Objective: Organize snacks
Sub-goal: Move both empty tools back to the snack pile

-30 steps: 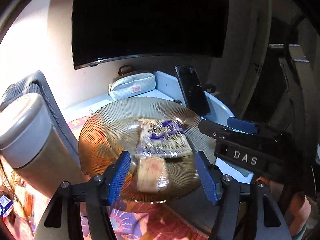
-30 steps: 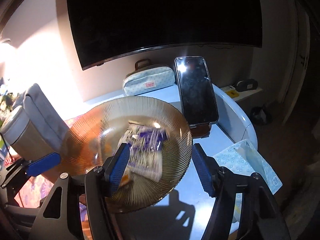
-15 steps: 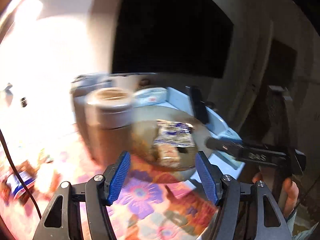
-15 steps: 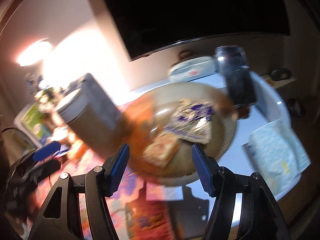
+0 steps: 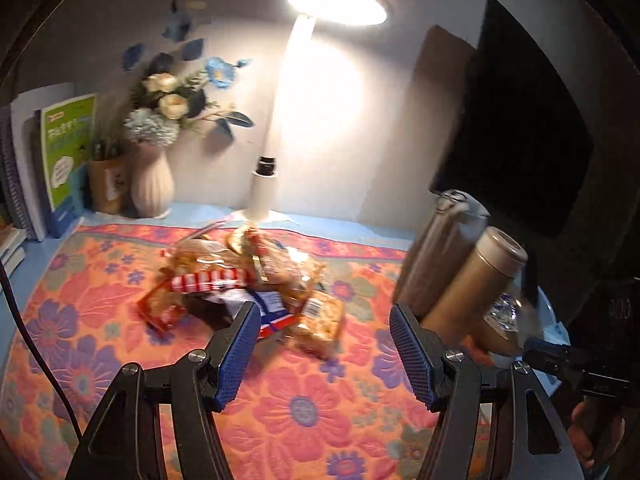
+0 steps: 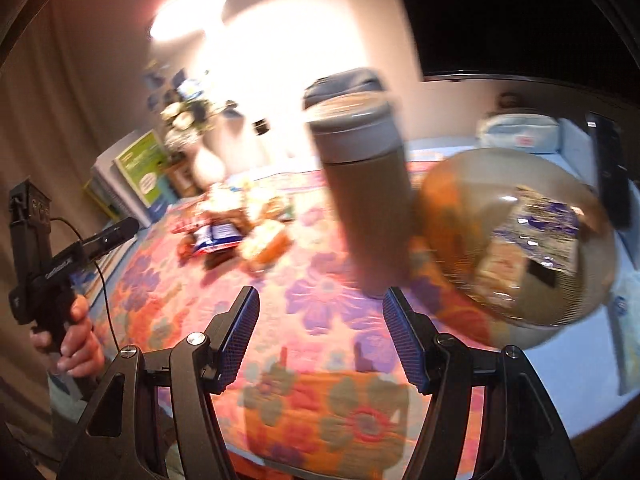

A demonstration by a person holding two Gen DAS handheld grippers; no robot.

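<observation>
Both tongs, left tongs (image 5: pixel 322 354) and right tongs (image 6: pixel 320 340), gape empty; loose snacks (image 5: pixel 248 276) await mid-worktop, two packets already in the bowl (image 6: pixel 452 184) at its right edge.

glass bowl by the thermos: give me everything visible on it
The glass bowl is amber-tinted, round and finely ribbed, blurred in the right wrist view. It sits upright at the edge of the floral cloth, right of the thermos. Two wrapped snacks lie inside: a purple-and-white packet over a clear-wrapped pastry. Neither gripper touches it.
</observation>
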